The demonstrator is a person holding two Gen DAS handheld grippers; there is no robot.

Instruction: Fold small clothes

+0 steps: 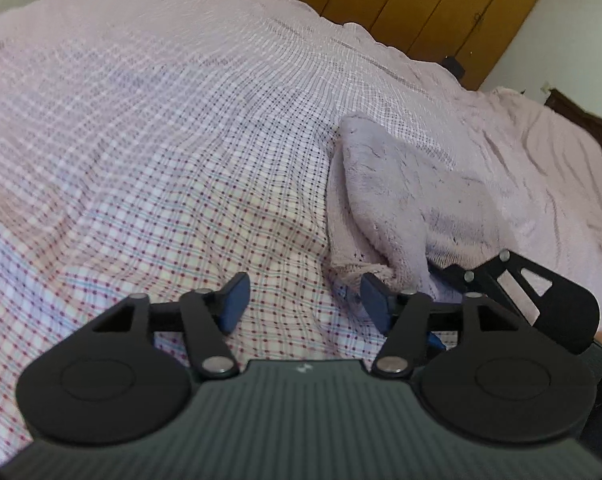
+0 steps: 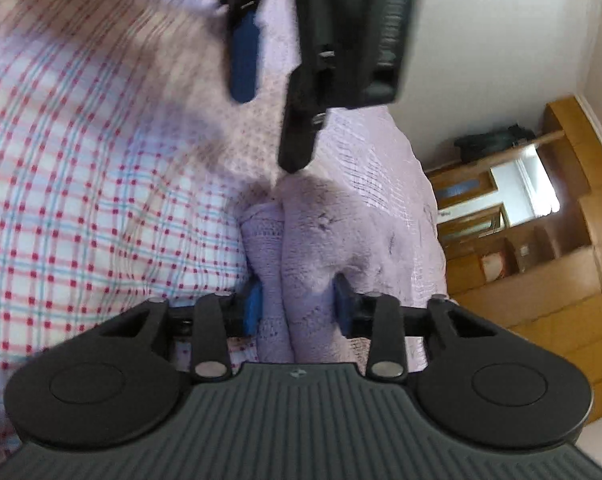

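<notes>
A small fluffy lilac garment (image 1: 405, 196) lies bunched on the checked bed sheet (image 1: 149, 184), right of centre in the left wrist view. My left gripper (image 1: 303, 300) is open and empty, its right pad touching the garment's near edge. My right gripper (image 2: 297, 306) is shut on a thick fold of the same garment (image 2: 321, 240). The right gripper's black body shows at the right in the left wrist view (image 1: 541, 296). The left gripper hangs blurred at the top of the right wrist view (image 2: 273, 68).
A pale pink blanket (image 1: 541, 168) covers the bed to the right of the garment. Wooden wardrobes (image 1: 441, 4) stand beyond the bed's far edge. A wooden shelf unit (image 2: 521, 232) stands beside the bed in the right wrist view.
</notes>
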